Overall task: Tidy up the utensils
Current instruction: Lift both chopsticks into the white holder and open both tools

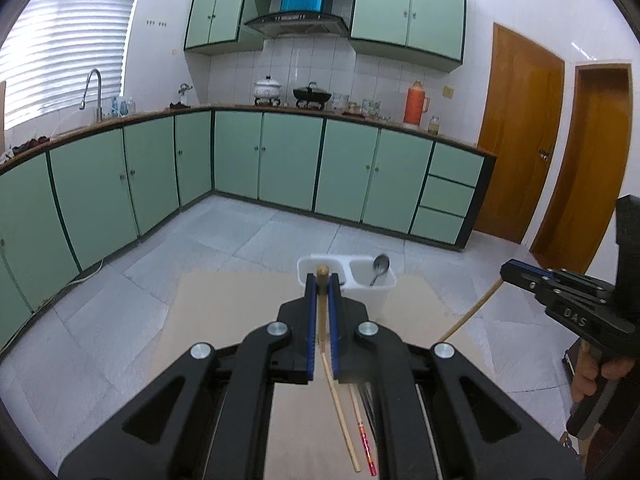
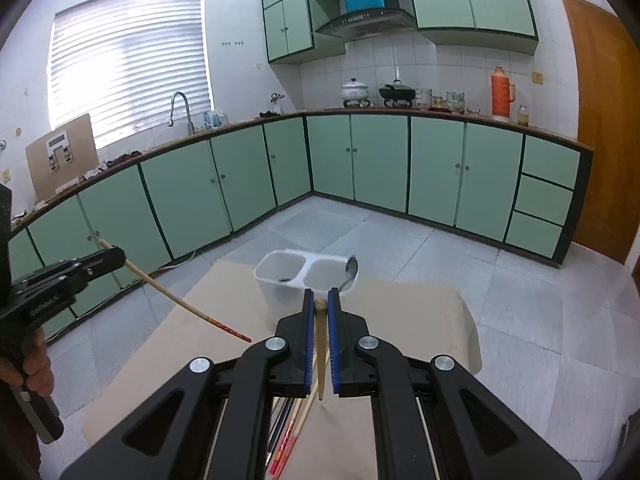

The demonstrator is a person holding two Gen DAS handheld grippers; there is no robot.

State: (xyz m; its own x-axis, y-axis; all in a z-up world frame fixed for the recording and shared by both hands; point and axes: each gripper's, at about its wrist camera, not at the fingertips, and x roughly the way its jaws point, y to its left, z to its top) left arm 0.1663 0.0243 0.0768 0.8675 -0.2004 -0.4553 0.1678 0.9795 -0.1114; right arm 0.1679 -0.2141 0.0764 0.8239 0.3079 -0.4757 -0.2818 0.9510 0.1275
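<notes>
A white two-compartment holder (image 1: 366, 280) (image 2: 288, 276) stands at the far end of a tan mat, with a metal spoon (image 1: 380, 269) (image 2: 349, 274) leaning in its right compartment. My left gripper (image 1: 322, 280) is shut on a bamboo chopstick (image 1: 322, 304) and holds it in the air short of the holder; it also shows in the right wrist view (image 2: 108, 258) with the chopstick's red tip (image 2: 230, 330). My right gripper (image 2: 320, 300) is shut on another bamboo chopstick (image 2: 321, 344); it shows at the right of the left wrist view (image 1: 506, 270).
Several chopsticks (image 1: 352, 428) (image 2: 288, 436) lie on the tan mat (image 1: 224, 320) (image 2: 420, 320) below the grippers. The mat sits over a grey tiled floor. Green kitchen cabinets (image 1: 288, 160) line the back, and wooden doors (image 1: 520, 128) stand at the right.
</notes>
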